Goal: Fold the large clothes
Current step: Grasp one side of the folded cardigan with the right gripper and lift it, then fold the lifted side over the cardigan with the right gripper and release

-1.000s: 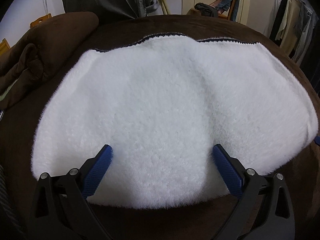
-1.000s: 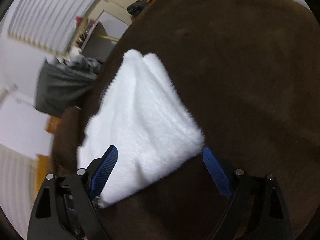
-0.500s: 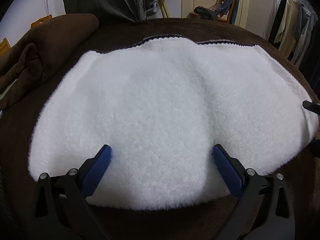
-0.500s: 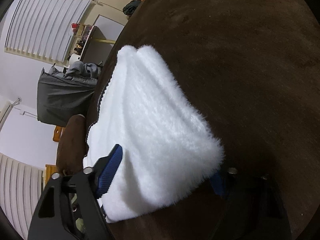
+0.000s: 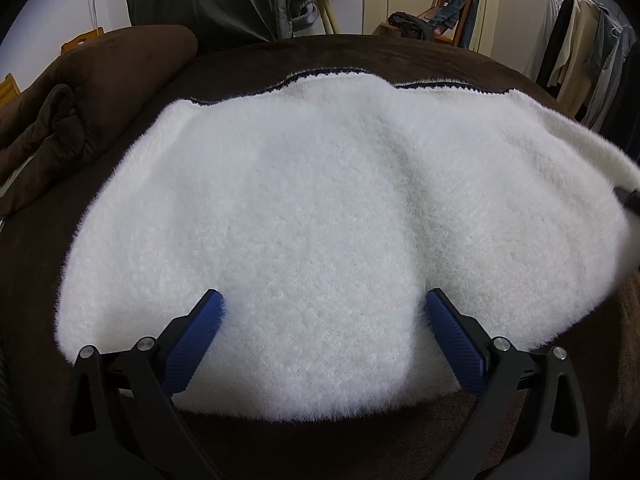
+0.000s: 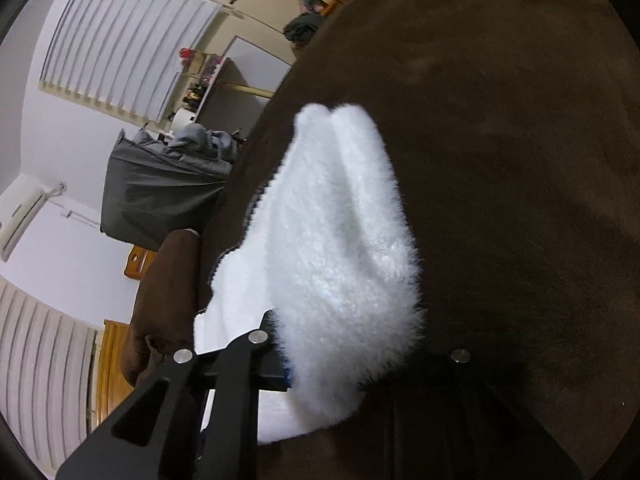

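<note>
1. Left wrist view: a white fluffy garment [image 5: 328, 216] lies spread flat on a brown plush bed cover [image 5: 248, 64], its far edge trimmed with a dark line. The left hand-held gripper [image 5: 324, 312] stands with its blue pads wide apart above the garment's near edge, holding nothing. A bunched brown blanket [image 5: 80, 92] sits at far left. A rack of hanging clothes [image 5: 588, 60] stands at far right.

2. Right wrist view: the right hand-held gripper [image 6: 320, 364] is closing its jaws on the near corner of the garment [image 6: 340, 248], which is raised and folded between them; the fleece hides the pads almost fully. The brown cover [image 6: 500, 160] fills the right side. A dark grey bag [image 6: 160, 196] stands beyond the bed at left, under window blinds [image 6: 124, 44].
</note>
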`<state>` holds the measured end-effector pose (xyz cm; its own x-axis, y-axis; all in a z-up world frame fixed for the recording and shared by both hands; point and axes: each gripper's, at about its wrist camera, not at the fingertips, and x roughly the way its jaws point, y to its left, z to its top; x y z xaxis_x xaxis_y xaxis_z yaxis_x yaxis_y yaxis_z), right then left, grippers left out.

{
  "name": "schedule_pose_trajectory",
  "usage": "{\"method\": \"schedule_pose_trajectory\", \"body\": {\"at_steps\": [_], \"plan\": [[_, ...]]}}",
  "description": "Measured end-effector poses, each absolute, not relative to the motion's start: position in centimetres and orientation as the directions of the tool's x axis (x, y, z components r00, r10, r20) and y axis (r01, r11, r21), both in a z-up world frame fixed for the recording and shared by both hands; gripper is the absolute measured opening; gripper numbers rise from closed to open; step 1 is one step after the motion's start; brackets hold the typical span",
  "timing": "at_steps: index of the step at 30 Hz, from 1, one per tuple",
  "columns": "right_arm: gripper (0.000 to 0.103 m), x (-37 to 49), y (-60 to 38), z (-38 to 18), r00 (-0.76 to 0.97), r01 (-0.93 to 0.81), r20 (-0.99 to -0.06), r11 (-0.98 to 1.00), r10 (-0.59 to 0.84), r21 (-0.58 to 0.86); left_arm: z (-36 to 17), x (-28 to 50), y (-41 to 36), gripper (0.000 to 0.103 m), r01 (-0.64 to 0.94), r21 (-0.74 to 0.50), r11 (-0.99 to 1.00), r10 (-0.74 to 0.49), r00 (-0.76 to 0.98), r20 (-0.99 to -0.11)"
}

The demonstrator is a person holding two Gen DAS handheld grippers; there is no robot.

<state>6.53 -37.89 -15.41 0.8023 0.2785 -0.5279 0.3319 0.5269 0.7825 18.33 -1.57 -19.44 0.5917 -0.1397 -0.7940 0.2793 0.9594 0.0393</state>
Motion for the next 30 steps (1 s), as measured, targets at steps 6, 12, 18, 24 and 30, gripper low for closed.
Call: {"method": "schedule_pose_trajectory", "body": {"at_steps": [6, 12, 18, 24, 30], "plan": [[0.019, 7.1, -36.1, -11.9, 0.811, 0.326, -0.529, 0.559, 0.249, 0.763, -19.3, 18.7, -1.5, 0.097, 0.285, 0.033, 0.958, -0.143, 0.573, -0.807], [0.018, 7.5, -34.6, -9.3, 0.818, 0.274, -0.514, 0.61, 0.259, 0.743, -19.2, 19.4, -1.6, 0.097, 0.292, 0.033, 0.956, -0.137, 0.544, -0.828], [0.018, 8.6, -32.7, -6.8, 0.813, 0.206, -0.503, 0.664, 0.293, 0.719, -19.0, 19.3, -1.5, 0.097, 0.289, 0.022, 0.957, -0.144, 0.541, -0.829], [0.018, 11.1, -28.0, -2.4, 0.796, 0.079, -0.515, 0.789, 0.317, 0.609, -18.3, 19.3, -0.9, 0.097, 0.268, 0.005, 0.963, -0.149, 0.55, -0.822], [0.018, 13.9, -23.2, 0.0, 0.773, -0.032, -0.518, 0.839, 0.366, 0.544, -15.2, 19.5, 2.1, 0.096, 0.2, 0.006, 0.98, -0.113, 0.581, -0.806]]}}
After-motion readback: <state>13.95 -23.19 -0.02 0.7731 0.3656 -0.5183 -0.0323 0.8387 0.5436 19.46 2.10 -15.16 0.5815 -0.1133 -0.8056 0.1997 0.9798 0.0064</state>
